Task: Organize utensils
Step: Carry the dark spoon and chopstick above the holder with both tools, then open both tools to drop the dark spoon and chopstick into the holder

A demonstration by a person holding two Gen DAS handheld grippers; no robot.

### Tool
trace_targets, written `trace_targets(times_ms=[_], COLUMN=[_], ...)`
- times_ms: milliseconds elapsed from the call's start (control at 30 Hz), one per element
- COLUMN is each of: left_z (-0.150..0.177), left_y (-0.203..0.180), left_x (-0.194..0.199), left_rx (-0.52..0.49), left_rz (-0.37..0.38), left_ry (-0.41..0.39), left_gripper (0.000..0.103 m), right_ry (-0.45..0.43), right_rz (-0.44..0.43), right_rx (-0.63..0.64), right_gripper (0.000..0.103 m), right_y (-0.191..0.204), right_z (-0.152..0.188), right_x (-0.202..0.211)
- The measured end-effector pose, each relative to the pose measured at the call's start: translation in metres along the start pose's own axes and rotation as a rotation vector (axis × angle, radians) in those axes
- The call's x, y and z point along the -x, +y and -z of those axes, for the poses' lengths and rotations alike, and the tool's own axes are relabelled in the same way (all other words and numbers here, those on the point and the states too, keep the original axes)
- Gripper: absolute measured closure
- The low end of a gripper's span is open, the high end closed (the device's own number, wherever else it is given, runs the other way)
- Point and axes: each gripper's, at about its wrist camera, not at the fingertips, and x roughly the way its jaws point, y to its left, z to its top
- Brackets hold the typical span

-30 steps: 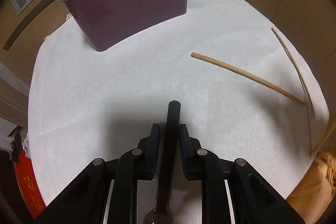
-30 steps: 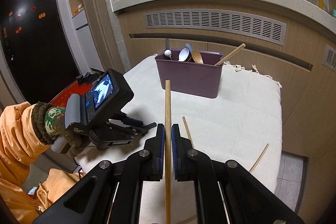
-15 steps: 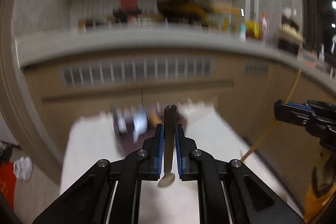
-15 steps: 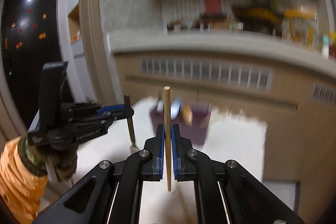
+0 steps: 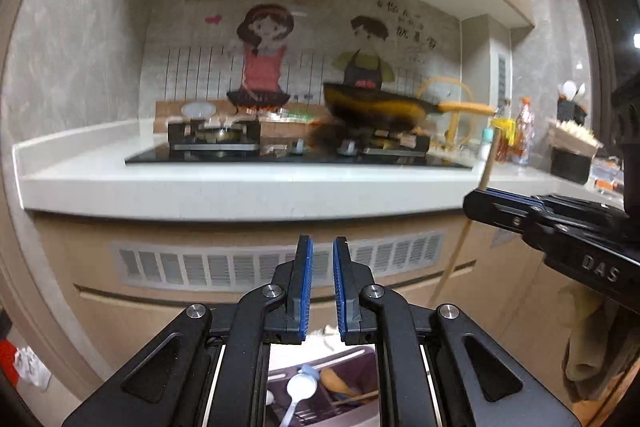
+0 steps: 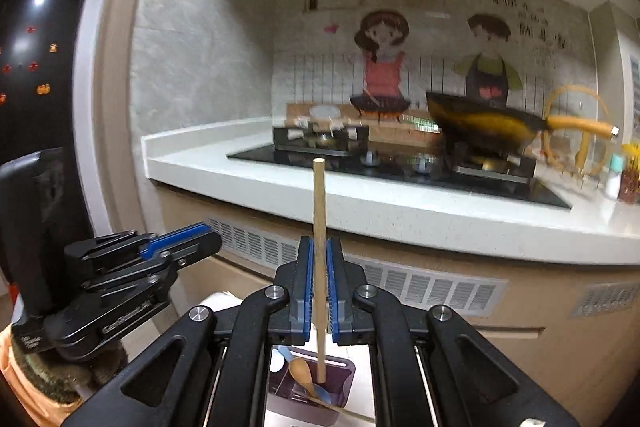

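Note:
My right gripper (image 6: 320,243) is shut on a wooden chopstick (image 6: 319,203) that stands upright between its pads. The stick's lower end hangs over the purple utensil holder (image 6: 346,373) far below. That holder has a wooden spoon (image 6: 300,371) in it. In the left wrist view the holder (image 5: 374,361) shows a white spoon (image 5: 298,387). My left gripper (image 5: 320,243) is all but shut, a narrow slit with nothing in it. It is level with the right gripper (image 5: 476,201) and to its left. The dark spoon is not visible.
A white kitchen counter (image 5: 240,187) with a black hob and a dark wok (image 5: 376,107) faces both grippers. Beige cabinets with a vent grille (image 5: 200,267) stand beneath it. The cloth-covered table (image 6: 224,301) lies below. A person's orange sleeve (image 6: 24,387) is at the lower left.
Both grippers rose from the table and tilted up toward the counter. The dark spoon held in the left jaws half a second ago is gone from them. The right still holds the chopstick.

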Motion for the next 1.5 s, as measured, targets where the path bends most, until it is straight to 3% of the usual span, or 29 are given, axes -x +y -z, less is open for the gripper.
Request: trace_targets(times_ms=[167, 433, 467, 533, 600, 667, 800, 967, 1033, 1133, 1233, 1500], left_z=[0.047, 0.122, 0.134, 0.155, 0.170, 0.183, 0.197, 0.206, 0.210, 0.215, 0.222, 0.233], left_y=[0.022, 0.030, 0.028, 0.025, 0.020, 0.013, -0.001, -0.021, -0.031, -0.044, -0.061, -0.106], left_x=[-0.042, -0.039, -0.039, -0.038, -0.034, -0.026, -0.015, -0.004, 0.001, 0.006, 0.010, 0.007], left_rx=[0.077, 0.134, 0.140, 0.156, 0.164, 0.151, 0.129, 0.084, 0.076, 0.064, 0.044, -0.036], left_rz=[0.000, 0.004, 0.001, -0.008, -0.021, -0.055, -0.094, -0.108, -0.098, -0.088, -0.076, -0.045], left_ry=[0.127, 0.298, 0.333, 0.400, 0.429, 0.436, 0.454, 0.488, 0.504, 0.526, 0.549, 0.609], left_gripper=[0.092, 0.089, 0.085, 0.066, 0.039, 0.035, 0.030, 0.026, 0.026, 0.025, 0.025, 0.025], right_ry=[0.123, 0.364, 0.389, 0.416, 0.440, 0.435, 0.372, 0.311, 0.303, 0.336, 0.383, 0.510], right_rz=[0.009, -0.015, -0.014, 0.004, 0.006, 0.006, 0.031, 0.021, 0.034, 0.051, 0.086, 0.218], right_rx=[-0.029, -0.063, -0.064, -0.045, -0.024, -0.005, 0.050, 0.083, 0.087, 0.061, 0.030, -0.076], right_gripper=[0.096, 0.095, 0.095, 0.095, 0.087, 0.074, 0.074, 0.049, 0.048, 0.046, 0.035, 0.035], right_y=[-0.011, -0.009, -0.007, -0.005, -0.002, 0.000, 0.008, 0.013, 0.011, 0.003, -0.009, -0.044], right_z=[0.038, 0.109, 0.118, 0.129, 0.137, 0.145, 0.151, 0.164, 0.176, 0.199, 0.226, 0.306], right_x=[-0.055, -0.121, -0.125, -0.128, -0.127, -0.118, -0.084, -0.023, 0.001, 0.023, 0.034, 0.056])
